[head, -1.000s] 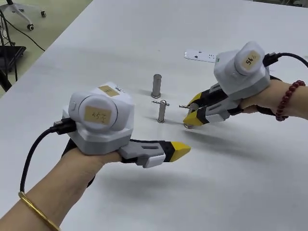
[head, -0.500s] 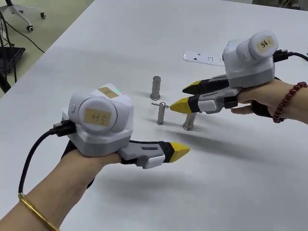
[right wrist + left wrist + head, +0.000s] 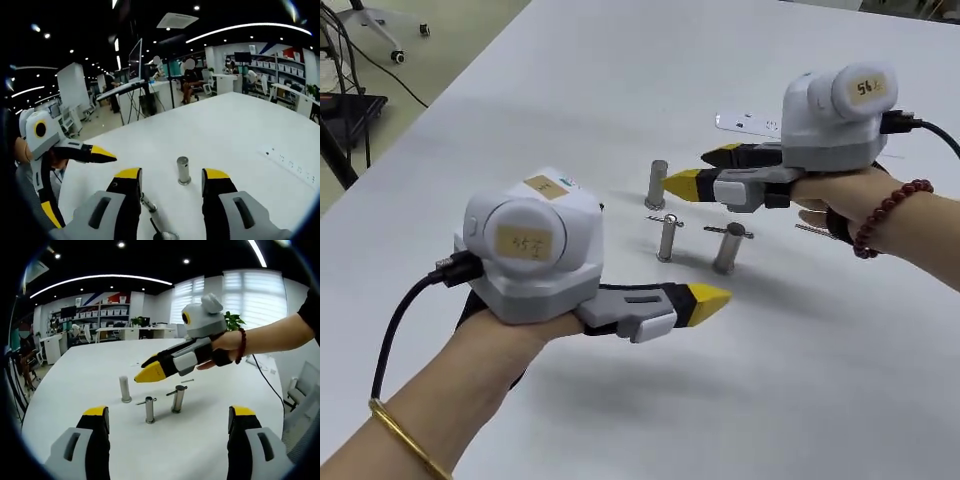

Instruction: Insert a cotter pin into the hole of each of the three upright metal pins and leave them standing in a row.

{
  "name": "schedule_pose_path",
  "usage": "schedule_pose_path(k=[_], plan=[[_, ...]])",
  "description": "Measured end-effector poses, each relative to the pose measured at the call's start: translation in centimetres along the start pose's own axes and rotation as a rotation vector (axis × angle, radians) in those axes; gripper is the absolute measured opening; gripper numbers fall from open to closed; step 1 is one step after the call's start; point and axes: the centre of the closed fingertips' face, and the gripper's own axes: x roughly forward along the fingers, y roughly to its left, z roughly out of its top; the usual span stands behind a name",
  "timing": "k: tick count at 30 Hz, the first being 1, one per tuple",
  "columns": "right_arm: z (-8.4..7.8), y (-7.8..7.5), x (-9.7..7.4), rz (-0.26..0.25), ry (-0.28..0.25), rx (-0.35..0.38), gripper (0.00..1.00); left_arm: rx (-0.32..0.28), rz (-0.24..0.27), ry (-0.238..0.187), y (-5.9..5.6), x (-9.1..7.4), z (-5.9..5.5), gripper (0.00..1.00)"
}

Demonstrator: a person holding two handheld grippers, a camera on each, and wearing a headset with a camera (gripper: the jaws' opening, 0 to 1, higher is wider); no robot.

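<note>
Three upright metal pins stand on the white table. The far pin has no cotter pin in it. The middle pin and the right pin each carry a cotter pin through the top. My right gripper hovers open just right of the far pin, holding nothing. My left gripper is open and stays near the front, short of the pins.
A white power strip lies behind the pins. A small metal piece lies on the table under the right hand. Chairs, desks and people are far off beyond the table's edges.
The right gripper let go of the cotter pin, which now sits in the right pin, then opened, rose and moved back toward the far pin. The left gripper stayed put.
</note>
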Motion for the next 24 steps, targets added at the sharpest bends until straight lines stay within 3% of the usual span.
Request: schedule_pose_path(k=[5,24], plan=[[-0.5,-1.0,1.4,-0.056,0.004,-0.014,0.38,0.005,-0.009,0.031,-0.1,0.1,-0.5,0.99],[-1.3,-1.6,5.0,-0.103,0.053,0.0,0.24,0.046,-0.034,0.052,-1.0,0.2,-0.6,0.99]])
